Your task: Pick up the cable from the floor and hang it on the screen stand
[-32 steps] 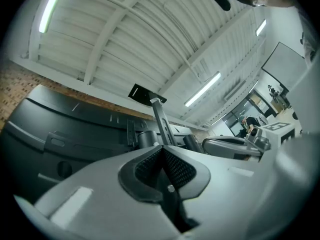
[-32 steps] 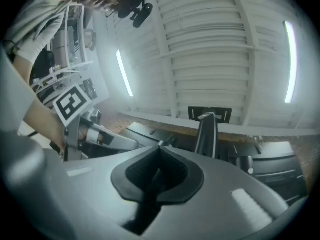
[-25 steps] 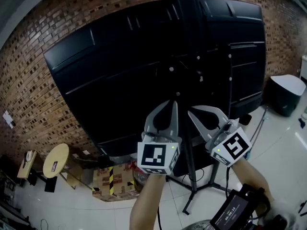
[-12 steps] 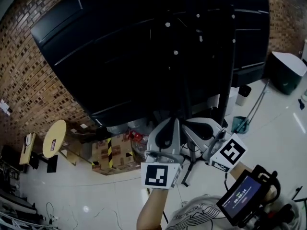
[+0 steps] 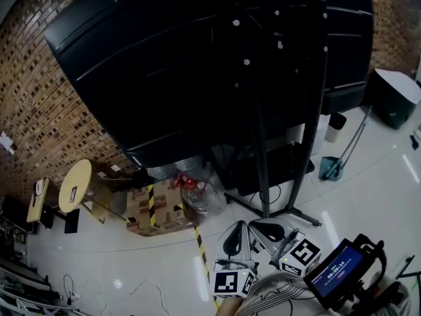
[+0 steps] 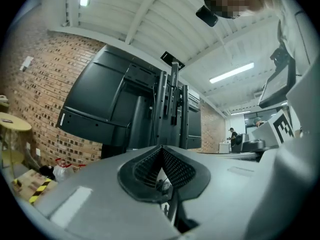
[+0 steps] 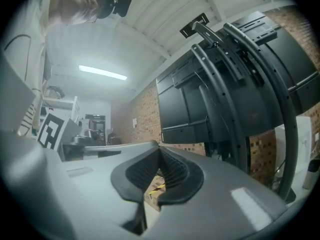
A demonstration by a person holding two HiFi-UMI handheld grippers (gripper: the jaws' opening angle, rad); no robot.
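Both grippers have dropped. A second ago they were raised in front of the lower back of the screen (image 5: 197, 64); now they sit at the bottom of the head view, low over the floor (image 5: 368, 196) on the near side of the screen stand (image 5: 260, 143). The left gripper (image 5: 238, 226) and the right gripper (image 5: 260, 226) are side by side and close together, as they were before, both pointing toward the stand's foot.

In the left gripper view the fingers (image 6: 172, 166) are pressed together at their tips with nothing between them. The right gripper view shows the same: ribbed fingers (image 7: 175, 171) closed on each other and empty.

A thin dark cable (image 5: 275, 191) loops on the floor right at the stand's base, apart from both grippers. Whether any cable hangs on the stand itself cannot be made out against the black frame.

Left of the stand's foot stands a cardboard box (image 5: 154, 209) with yellow-and-black tape. Right of the stand, a teal dustpan (image 5: 329, 168) rests on the floor.
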